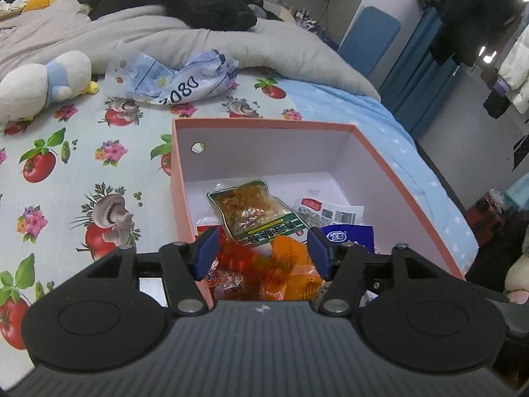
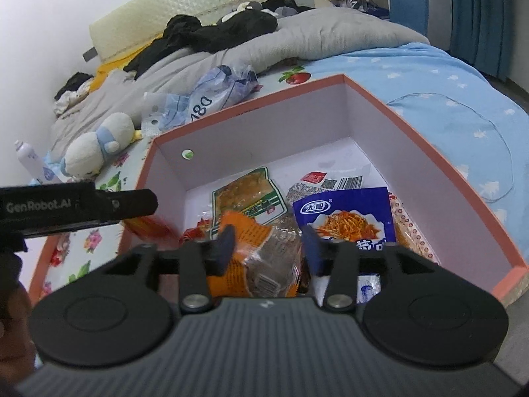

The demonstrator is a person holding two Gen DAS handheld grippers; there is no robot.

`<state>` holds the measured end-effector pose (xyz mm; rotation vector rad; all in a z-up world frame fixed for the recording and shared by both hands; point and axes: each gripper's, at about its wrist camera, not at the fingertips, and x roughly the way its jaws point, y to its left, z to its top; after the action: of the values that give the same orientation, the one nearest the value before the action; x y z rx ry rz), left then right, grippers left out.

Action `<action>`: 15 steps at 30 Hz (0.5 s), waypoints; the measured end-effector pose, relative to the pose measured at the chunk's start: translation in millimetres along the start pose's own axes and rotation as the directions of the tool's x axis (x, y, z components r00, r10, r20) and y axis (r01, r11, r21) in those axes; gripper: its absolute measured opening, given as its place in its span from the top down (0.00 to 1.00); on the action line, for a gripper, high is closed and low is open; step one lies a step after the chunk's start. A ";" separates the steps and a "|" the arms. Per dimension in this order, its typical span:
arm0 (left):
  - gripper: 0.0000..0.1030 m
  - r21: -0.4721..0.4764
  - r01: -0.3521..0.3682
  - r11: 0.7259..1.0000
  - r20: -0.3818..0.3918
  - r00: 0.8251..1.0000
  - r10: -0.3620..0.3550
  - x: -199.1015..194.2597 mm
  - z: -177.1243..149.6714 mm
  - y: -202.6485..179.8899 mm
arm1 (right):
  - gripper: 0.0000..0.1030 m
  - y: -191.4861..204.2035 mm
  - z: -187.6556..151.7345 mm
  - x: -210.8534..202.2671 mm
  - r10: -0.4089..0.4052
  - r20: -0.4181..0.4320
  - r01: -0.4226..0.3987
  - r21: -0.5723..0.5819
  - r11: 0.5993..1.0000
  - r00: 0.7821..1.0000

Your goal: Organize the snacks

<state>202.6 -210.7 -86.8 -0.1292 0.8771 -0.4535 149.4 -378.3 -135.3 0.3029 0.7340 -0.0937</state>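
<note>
Starting at the left gripper (image 1: 264, 254), we find two blue pads (image 1: 205, 252) standing well apart above the near end of the box (image 1: 264, 122), with no pad pressing on anything; a red-orange packet (image 1: 231, 278) lies blurred below the gap. At the right gripper (image 2: 268, 248), we find the jaws parted about halfway, with an orange packet (image 2: 246, 231) with a clear brown window lying between them; whether either pad touches it we cannot tell because of blur. In the right wrist view the left gripper (image 2: 139, 202) enters from the left edge, over the box's left wall. We count at least five snack packets inside the box: one green packet (image 2: 248, 195), one white packet with a barcode (image 2: 334, 182), one blue noodle packet (image 2: 347, 218), plus the orange and the red-orange ones; further wrappers under the grippers are hidden. We count one round hole (image 1: 198, 147) in the far wall. The far half of the white floor is bare, leaving open room toward the far corner. The four salmon-edged walls rise on every side. Outside the box, on the bed (image 1: 82, 165), lie one crumpled plastic bag (image 1: 178, 82), one white plush toy (image 1: 43, 79) and one grey duvet (image 1: 165, 29). The bed's right edge runs close beside the box's right wall.
</note>
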 end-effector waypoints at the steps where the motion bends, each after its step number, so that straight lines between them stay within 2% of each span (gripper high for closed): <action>1: 0.33 0.006 -0.004 1.000 0.006 1.000 0.004 -5.2 -1.0 0.0 | 0.52 1.3 -1.8 -4.2 -0.005 0.003 0.005 0.001 1.000 1.000; 3: 0.29 0.020 -0.010 1.000 0.012 1.000 0.010 -17.0 -2.6 -0.3 | 0.52 3.0 -3.9 -11.5 0.005 0.006 -0.005 0.010 1.000 1.000; 15: 0.29 0.054 0.013 0.998 0.125 0.992 -0.020 -108.7 -14.5 -3.9 | 0.52 27.4 -9.7 -87.9 0.002 0.138 0.001 -0.023 1.000 0.990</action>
<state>130.3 -165.9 -17.5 -0.1154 0.7402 -0.4782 83.2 -351.2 -76.4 0.2716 0.5974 -0.1045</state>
